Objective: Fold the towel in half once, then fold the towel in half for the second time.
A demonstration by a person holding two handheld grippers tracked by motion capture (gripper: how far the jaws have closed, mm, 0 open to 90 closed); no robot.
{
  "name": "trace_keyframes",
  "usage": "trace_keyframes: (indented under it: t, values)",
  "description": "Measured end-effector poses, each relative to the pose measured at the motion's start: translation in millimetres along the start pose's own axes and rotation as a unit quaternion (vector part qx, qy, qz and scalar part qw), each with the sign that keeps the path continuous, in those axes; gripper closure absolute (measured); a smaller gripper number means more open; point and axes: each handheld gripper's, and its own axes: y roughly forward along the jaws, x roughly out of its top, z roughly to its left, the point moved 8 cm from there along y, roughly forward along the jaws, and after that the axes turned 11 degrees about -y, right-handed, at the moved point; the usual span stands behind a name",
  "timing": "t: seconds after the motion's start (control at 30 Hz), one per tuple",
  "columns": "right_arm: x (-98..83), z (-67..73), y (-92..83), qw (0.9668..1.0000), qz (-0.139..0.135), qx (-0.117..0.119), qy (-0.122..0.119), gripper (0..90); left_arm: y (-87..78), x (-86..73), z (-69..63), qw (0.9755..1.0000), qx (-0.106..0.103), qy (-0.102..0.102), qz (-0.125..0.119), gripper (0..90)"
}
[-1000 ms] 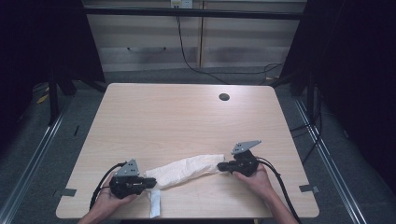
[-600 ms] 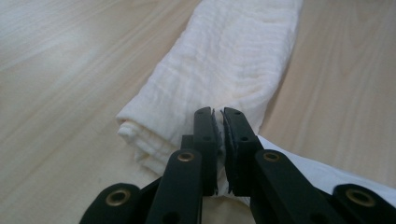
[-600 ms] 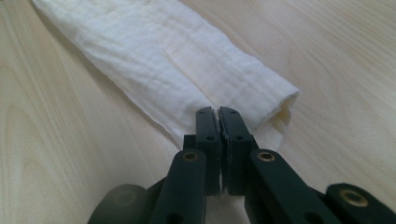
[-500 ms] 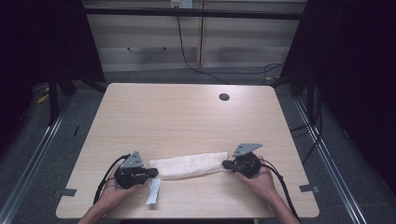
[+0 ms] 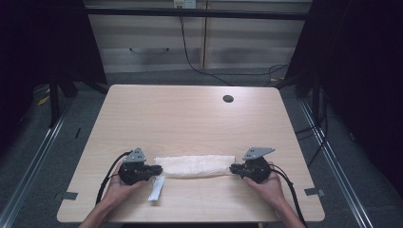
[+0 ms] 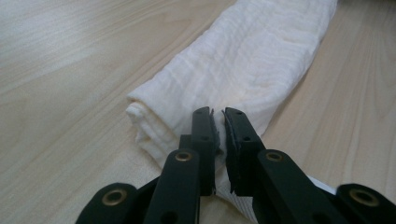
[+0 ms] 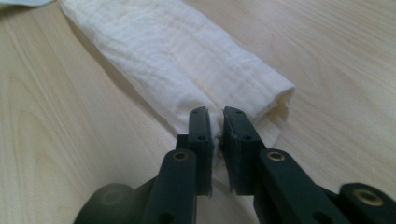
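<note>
Left gripper (image 6: 218, 116) pinches the near end of the cloth (image 5: 195, 166). Right gripper (image 7: 215, 115) has just been opening, cloth edge between its jaws; grip looks slack, hard to tell. Cloth lies as a folded strip between them on the table (image 5: 190, 118). Release both ends evenly and back off level, so the fold stays flat.
</note>
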Motion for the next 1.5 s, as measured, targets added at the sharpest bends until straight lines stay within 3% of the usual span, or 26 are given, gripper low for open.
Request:
trace_keyframes:
  t: [0.13,0.33,0.4,0.5,0.63,0.83,0.9,0.97,1.07,1.13,1.23,1.33,1.5]
  values:
    - [-0.3,-2.2,-1.4,0.9997,-0.009,0.009,0.019,80.6,-1.3,-0.4,-1.6,1.0,0.0,-0.007,0.005,81.8]
    - [0.8,0.2,0.2,0.9999,0.0,0.006,0.009,77.9,-3.2,1.0,-3.2,0.9999,-0.005,-0.013,-0.001,74.8]
    - [1.0,0.3,0.5,0.9999,0.0,0.008,0.012,77.5,-4.5,1.5,-3.7,0.9998,-0.006,-0.017,-0.004,66.3]
    - [2.7,-0.5,1.0,0.9997,0.0,0.014,0.019,69.4,-18.9,9.3,-3.9,0.9989,-0.013,-0.031,-0.032,54.3]
    - [3.6,-0.8,1.0,0.9994,-0.003,0.015,0.03,55.7,-35.0,13.6,6.2,0.9971,0.002,-0.055,-0.053,41.5]
    - [8.7,-2.9,-12.3,0.9982,-0.034,0.004,0.05,47.7,-59.5,17.8,21.3,0.9923,0.036,-0.086,-0.081,35.8]
    - [9.7,-3.4,-15.5,0.9977,-0.04,0.001,0.055,47.1,-63.4,17.7,23.0,0.9917,0.04,-0.088,-0.085,34.1]
    - [11.0,-4.9,-27.5,0.9959,-0.059,-0.009,0.067,44.7,-71.8,12.5,28.5,0.9898,0.057,-0.1,-0.083,33.3]
    - [10.2,-5.8,-36.2,0.9946,-0.068,-0.014,0.077,44.2,-75.0,5.2,31.0,0.9889,0.063,-0.111,-0.077,31.1]
    - [6.4,-9.7,-49.4,0.9922,-0.08,-0.03,0.091,42.8,-79.9,-7.9,34.9,0.9879,0.071,-0.121,-0.066,29.6]
    - [3.3,-11.7,-55.7,0.9911,-0.084,-0.039,0.095,42.5,-84.1,-13.9,37.3,0.9864,0.073,-0.131,-0.066,27.5]
    - [-7.9,-15.3,-68.0,0.9884,-0.083,-0.062,0.111,41.5,-93.4,-25.4,41.4,0.9822,0.095,-0.148,-0.065,27.1]
    - [-24.5,-19.8,-82.1,0.9838,-0.084,-0.091,0.13,39.5,-96.1,-42.1,41.4,0.9811,0.103,-0.154,-0.057,26.5]
